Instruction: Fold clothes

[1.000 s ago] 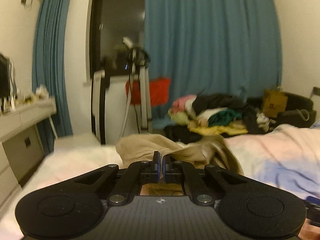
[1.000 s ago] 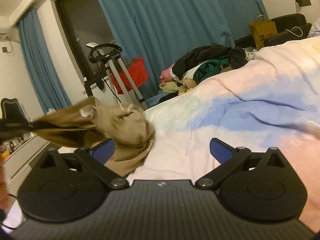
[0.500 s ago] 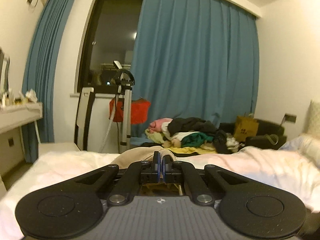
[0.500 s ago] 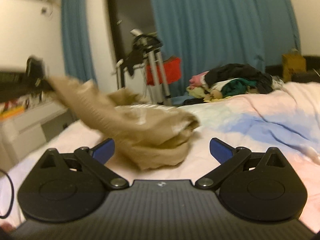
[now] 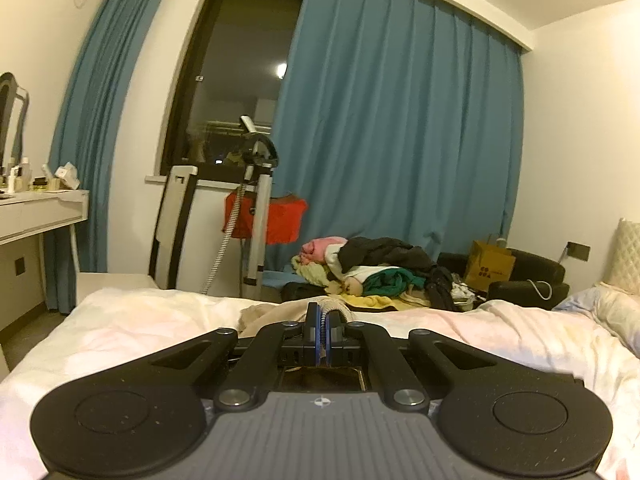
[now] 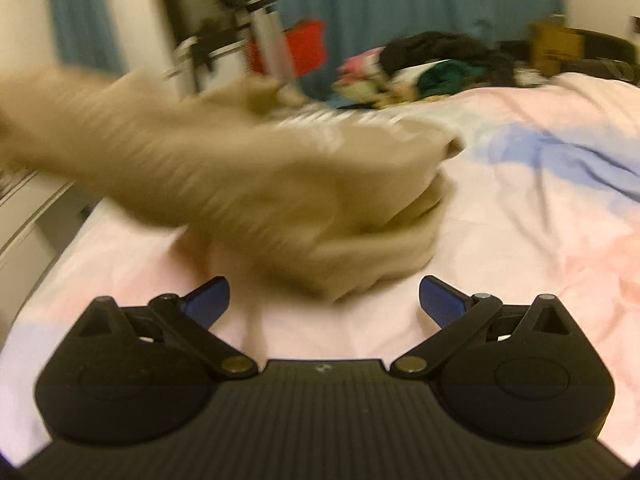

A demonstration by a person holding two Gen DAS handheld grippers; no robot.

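Note:
My left gripper [image 5: 322, 320] is shut on the ribbed edge of a tan garment [image 5: 276, 312], most of which is hidden below its fingers. In the right wrist view the same tan garment [image 6: 256, 184] hangs stretched from the upper left down onto the pink and blue bedsheet [image 6: 520, 216], blurred by motion, its bunched lower end resting on the sheet. My right gripper [image 6: 324, 304] is open and empty, just in front of that bunched end, fingers apart on either side of it.
A pile of mixed clothes [image 5: 376, 272] lies beyond the bed's far edge, below blue curtains [image 5: 400, 140]. A garment steamer stand [image 5: 256, 216] with a red bin stands by the window. A white dresser [image 5: 36, 216] is at the left. A pillow [image 5: 624, 256] lies right.
My left gripper has lifted and pulled the tan garment up and leftward, stretching it. My right gripper has moved closer to the garment's bunched end, still open.

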